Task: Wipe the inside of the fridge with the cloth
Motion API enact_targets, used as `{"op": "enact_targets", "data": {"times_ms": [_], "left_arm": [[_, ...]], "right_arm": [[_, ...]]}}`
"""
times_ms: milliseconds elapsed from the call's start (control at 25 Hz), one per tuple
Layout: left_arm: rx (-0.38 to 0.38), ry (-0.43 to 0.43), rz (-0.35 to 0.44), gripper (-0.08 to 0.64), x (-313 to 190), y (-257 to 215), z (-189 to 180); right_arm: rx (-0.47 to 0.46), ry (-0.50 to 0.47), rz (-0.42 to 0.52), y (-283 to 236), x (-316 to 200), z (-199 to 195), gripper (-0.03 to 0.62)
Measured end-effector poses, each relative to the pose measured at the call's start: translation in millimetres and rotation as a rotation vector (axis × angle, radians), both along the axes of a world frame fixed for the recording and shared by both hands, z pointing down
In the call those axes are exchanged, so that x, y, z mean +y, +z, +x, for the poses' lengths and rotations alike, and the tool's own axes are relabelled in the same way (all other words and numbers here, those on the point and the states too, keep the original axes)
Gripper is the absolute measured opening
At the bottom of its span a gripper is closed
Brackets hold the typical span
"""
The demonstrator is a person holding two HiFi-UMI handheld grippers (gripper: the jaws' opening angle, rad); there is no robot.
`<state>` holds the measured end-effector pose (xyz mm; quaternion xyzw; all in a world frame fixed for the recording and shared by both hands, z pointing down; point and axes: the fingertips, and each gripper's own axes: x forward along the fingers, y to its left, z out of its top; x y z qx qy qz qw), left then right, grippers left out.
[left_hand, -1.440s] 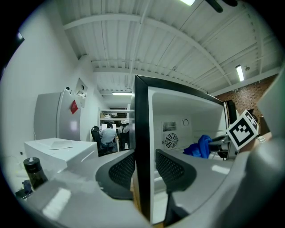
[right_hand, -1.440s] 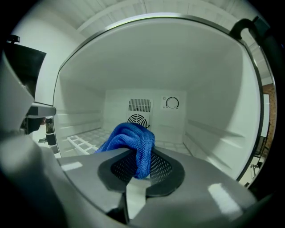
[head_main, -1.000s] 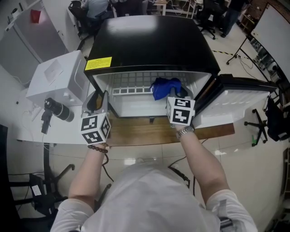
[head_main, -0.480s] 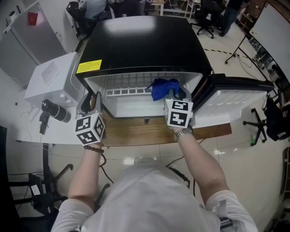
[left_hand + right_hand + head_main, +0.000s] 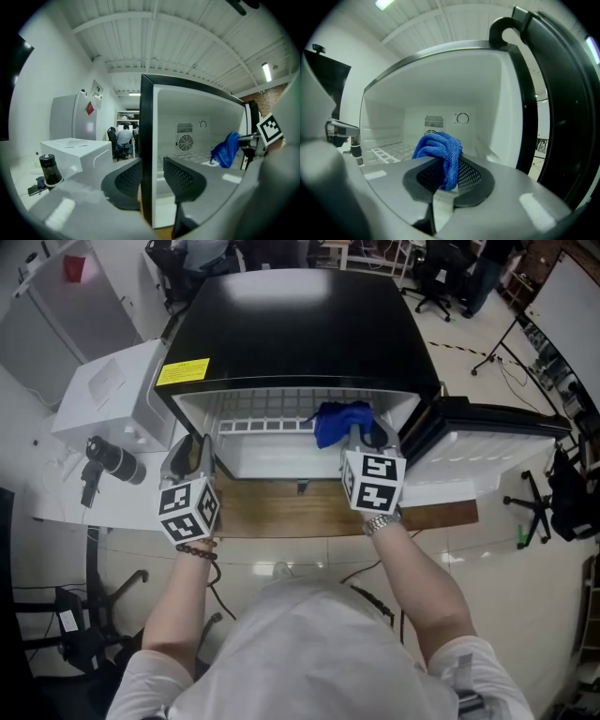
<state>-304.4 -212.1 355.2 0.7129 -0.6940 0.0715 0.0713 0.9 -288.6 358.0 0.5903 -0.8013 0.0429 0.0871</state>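
Looking from the head view, most of the inside of the fridge is hidden under its black top, and the lower end of the cloth is lost between the fingers. A wooden table is seen in front of the fridge, whose door is swung open to the right. A white box is placed beside it. The blue cloth is pinched by the right gripper just inside the opening. The left gripper is held with fingers half spread astride the fridge's left wall, and a gap is visible on the inner side.
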Motion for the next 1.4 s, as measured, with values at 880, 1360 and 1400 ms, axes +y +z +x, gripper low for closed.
{"op": "enact_targets", "data": {"times_ms": [880, 1360, 1400], "left_arm": [[0.078, 0.997, 0.045, 0.287, 43, -49, 265], [0.276, 1.285, -0.039, 0.246, 81, -49, 299], [0.271, 1.286, -0.038, 0.238, 81, -48, 300]], "right_arm": [[-0.067, -0.684, 0.063, -51, 101, -28, 0.044], [-0.145, -1.039, -0.023, -64, 146, -28, 0.044], [-0.143, -1.044, -0.027, -64, 146, -27, 0.044]]}}
